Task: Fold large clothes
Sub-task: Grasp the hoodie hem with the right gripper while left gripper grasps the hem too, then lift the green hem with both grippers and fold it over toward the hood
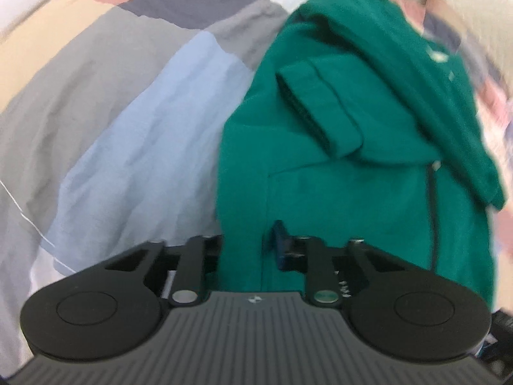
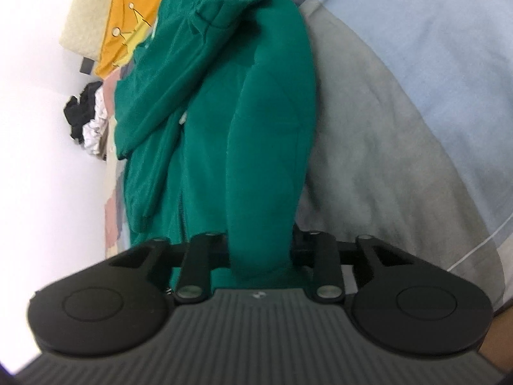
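Left gripper (image 1: 245,243) pinched narrow on the near hem of a green hooded jacket (image 1: 346,147); right gripper (image 2: 261,250) clamped on a thick green fold (image 2: 269,134); jacket lying lengthwise across a colour-blocked bedspread (image 1: 134,128); orange cloth (image 2: 128,22) by the far edge.

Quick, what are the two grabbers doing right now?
Left gripper: shut on the green hoodie.
Right gripper: shut on the green hoodie too.
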Demonstrator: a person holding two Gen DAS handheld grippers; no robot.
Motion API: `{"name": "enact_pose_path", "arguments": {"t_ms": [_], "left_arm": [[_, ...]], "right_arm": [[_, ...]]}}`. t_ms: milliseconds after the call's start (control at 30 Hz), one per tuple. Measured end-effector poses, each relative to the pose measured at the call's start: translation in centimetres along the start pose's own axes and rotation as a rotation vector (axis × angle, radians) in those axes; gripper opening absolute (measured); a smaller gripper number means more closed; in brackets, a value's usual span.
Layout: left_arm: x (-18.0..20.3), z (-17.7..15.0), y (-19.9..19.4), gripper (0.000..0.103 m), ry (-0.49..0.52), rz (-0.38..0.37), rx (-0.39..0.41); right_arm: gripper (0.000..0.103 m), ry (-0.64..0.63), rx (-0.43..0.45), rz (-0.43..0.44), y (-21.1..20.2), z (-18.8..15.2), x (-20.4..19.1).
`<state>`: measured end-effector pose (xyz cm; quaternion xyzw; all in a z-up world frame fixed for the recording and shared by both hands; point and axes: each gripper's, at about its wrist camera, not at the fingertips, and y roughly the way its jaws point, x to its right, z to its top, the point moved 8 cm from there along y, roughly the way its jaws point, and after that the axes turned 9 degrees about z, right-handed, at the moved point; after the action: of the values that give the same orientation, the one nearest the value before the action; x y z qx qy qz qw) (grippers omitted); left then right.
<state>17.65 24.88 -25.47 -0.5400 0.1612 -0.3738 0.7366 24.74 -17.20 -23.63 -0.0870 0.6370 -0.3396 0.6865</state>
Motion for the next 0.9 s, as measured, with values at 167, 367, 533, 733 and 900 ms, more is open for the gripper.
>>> {"name": "enact_pose_path", "arguments": {"t_ms": [167,367,533,733,900], "left_arm": [[-1.0,1.0,-3.2,0.011,-0.126,-0.23,0.024],[-1.3,2.4,-8.0,0.01,-0.232,-0.42,0.048],[0.0,3.7,-11.6,0.009,-0.258,-0.515,0.086],[-0.1,4.0,-15.4,0.009,-0.293,-0.628,0.107],[-0.4,2.7,-18.6,0.009,-0.266,-0.665,0.135]], "right_arm": [[0.021,0.042,0.068,0.162,-2.6,1.2,-1.1],[0.018,0.041,0.124,0.284,-5.5,2.1,-3.1],[0.015,-0.006,0.185,0.353,-8.9,2.8,-5.4],[0.015,-0.074,0.207,0.404,-12.1,2.7,-7.5],[0.015,-0.123,0.211,0.436,-14.8,1.6,-8.7]]}}
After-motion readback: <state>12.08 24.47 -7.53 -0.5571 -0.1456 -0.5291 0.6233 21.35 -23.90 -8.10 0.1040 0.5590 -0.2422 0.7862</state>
